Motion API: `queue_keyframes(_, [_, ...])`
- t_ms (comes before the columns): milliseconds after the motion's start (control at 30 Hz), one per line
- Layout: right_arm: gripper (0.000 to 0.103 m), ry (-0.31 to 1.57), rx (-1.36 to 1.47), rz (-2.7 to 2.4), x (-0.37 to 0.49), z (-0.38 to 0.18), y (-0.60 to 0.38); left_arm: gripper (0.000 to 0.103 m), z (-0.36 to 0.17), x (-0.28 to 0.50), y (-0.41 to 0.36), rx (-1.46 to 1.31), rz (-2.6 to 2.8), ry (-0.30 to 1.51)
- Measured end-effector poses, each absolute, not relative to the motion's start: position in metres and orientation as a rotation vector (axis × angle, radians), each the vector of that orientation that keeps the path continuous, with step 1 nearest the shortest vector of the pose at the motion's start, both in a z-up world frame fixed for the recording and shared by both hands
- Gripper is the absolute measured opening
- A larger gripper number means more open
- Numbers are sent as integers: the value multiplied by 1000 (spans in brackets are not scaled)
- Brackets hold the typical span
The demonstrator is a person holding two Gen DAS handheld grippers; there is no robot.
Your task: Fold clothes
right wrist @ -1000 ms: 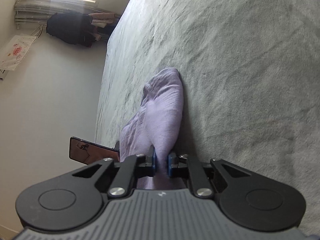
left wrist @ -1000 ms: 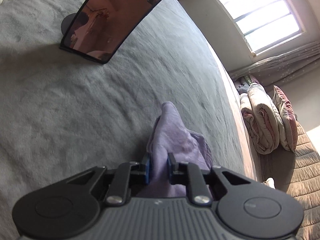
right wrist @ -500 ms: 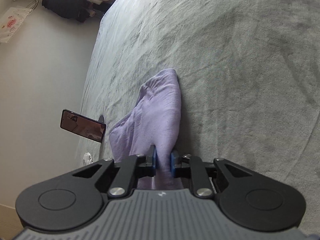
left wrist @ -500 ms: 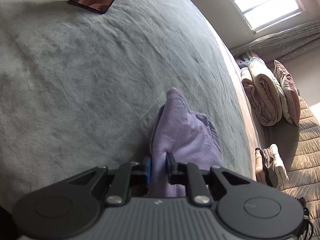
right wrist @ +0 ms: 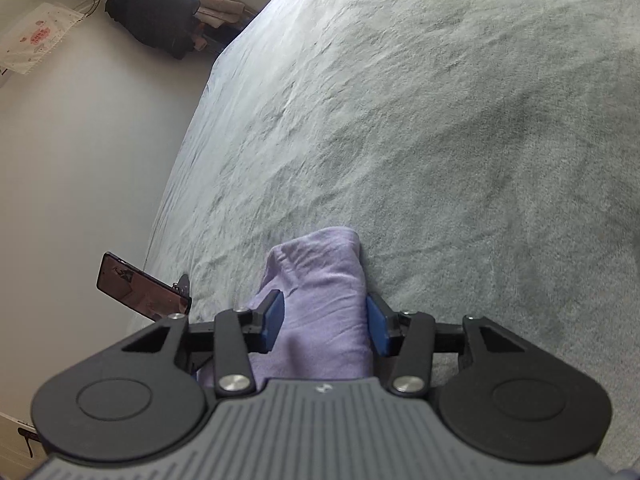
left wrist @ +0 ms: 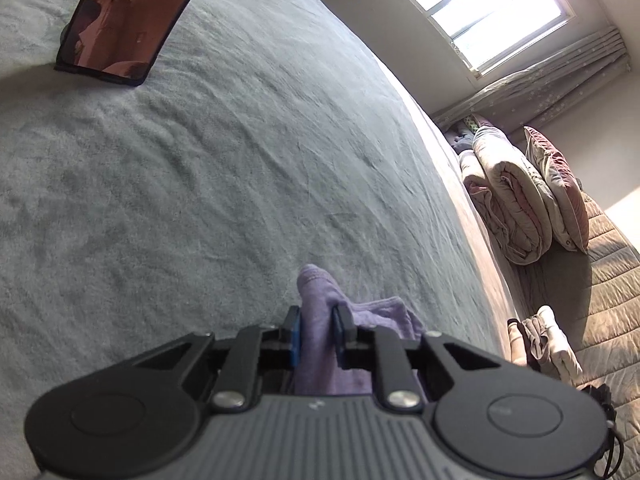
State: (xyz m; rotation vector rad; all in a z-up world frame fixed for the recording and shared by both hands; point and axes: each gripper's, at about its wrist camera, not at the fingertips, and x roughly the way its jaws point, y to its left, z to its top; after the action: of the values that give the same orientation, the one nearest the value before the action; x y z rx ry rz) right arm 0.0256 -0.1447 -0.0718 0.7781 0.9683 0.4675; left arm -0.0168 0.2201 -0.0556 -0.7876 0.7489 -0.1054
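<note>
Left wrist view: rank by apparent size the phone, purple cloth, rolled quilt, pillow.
1. Phone, inflated by nearness
2. Rolled quilt
3. Purple cloth, partly hidden by the left gripper
4. Pillow
Cloth versus pillow is unsure.

The left gripper (left wrist: 316, 334) has a grey ribbed housing across the bottom of its view; matte black plates flank it, each with a shallow round disc; two black link arms run forward, each pinned by a silver screw; the fingertips (left wrist: 295, 336) carry blue pads; a thin black cable loops at the lower right edge. The right gripper (right wrist: 325, 322) is built the same way — grey ribs, black discs, silver screws, blue pads; a small pale mark sits on the housing's front edge.
</note>
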Motion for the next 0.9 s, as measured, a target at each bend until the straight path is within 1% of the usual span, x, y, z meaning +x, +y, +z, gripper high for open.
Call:
queue_keyframes(33, [26,944,763,462,27,-73,-144,12,-56,-16,220,-781,-110,735])
queue_keyframes(67, [21,920,744,455,27,-73,-143,12,-56,-16,220,-777,-111,722])
queue_keyframes(100, [20,905,735,451,26,-74,-143,12,-57,-17,220,-773,-105,711])
queue_keyframes(167, [19,885,730,446,24,-76,-142,15,-59,-18,220,-743,-76,702])
queue_keyframes(200, [18,875,727,444,22,-76,-141,19,-60,-18,220,-725,-59,700])
queue_keyframes(233, [12,864,725,442,21,-77,-141,20,-60,-19,220,-712,-49,699])
queue_keyframes(267, [12,854,722,439,20,-78,-141,21,-59,-19,220,-714,-49,702])
queue_keyframes(300, [16,844,719,437,18,-79,-140,23,-57,-19,222,-720,-48,711])
queue_keyframes(333, [21,834,717,435,17,-80,-140,28,-54,-19,223,-724,-50,722])
queue_keyframes(367, [24,832,713,432,15,-77,-139,30,-52,-19,224,-727,-52,735])
queue_keyframes(433, [44,837,704,432,9,-70,-139,38,-47,-21,227,-737,-57,772])
queue_keyframes(467, [47,840,698,436,5,-68,-138,39,-45,-22,228,-743,-61,792])
queue_keyframes(533, [48,845,685,445,-2,-63,-138,42,-42,-30,230,-750,-72,825])
queue_keyframes(667, [48,857,658,463,-16,-53,-137,43,-38,-52,226,-730,-119,885])
queue_keyframes(833, [48,899,642,493,-41,-58,-136,43,-40,-81,216,-693,-207,959])
queue_keyframes(900, [48,912,635,501,-49,-61,-135,37,-43,-88,211,-671,-215,980])
